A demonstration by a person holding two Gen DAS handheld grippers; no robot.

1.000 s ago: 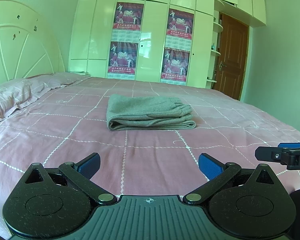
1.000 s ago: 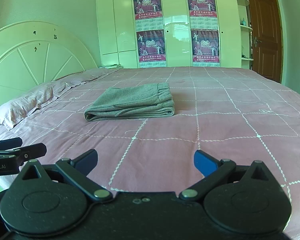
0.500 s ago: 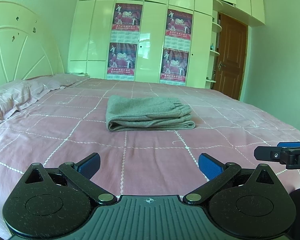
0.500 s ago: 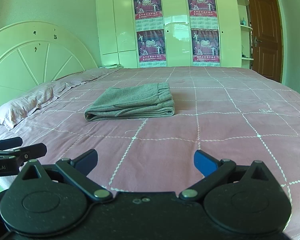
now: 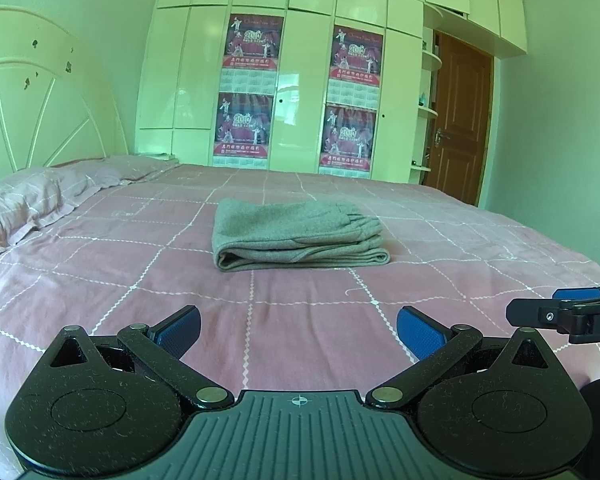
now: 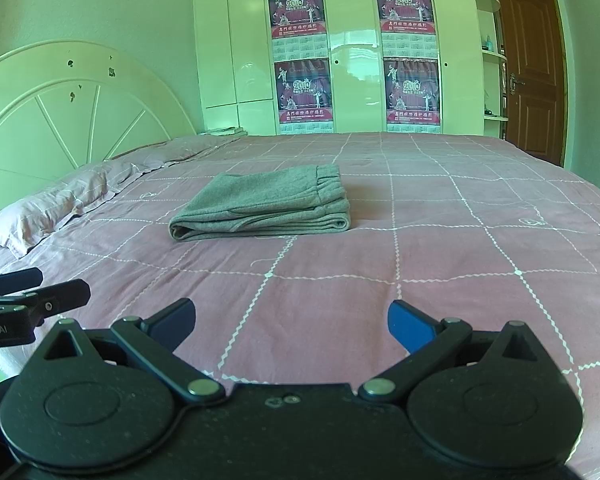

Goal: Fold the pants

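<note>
Grey pants [image 5: 298, 234] lie folded into a flat stack on the pink checked bed cover [image 5: 140, 280], waistband to the right; they also show in the right wrist view [image 6: 266, 208]. My left gripper [image 5: 298, 330] is open and empty, held near the bed's front edge well short of the pants. My right gripper [image 6: 290, 322] is open and empty, level with it. Each gripper shows at the edge of the other's view: the right one [image 5: 560, 312] and the left one [image 6: 32, 292].
A pillow [image 5: 24, 204] lies at the left below a white headboard [image 6: 68, 120]. White wardrobes with posters [image 5: 252, 92] stand behind the bed. A brown door [image 6: 532, 76] is at the far right.
Both grippers stay open and nearly still. The left wrist view has drifted slightly; the pants have not moved.
</note>
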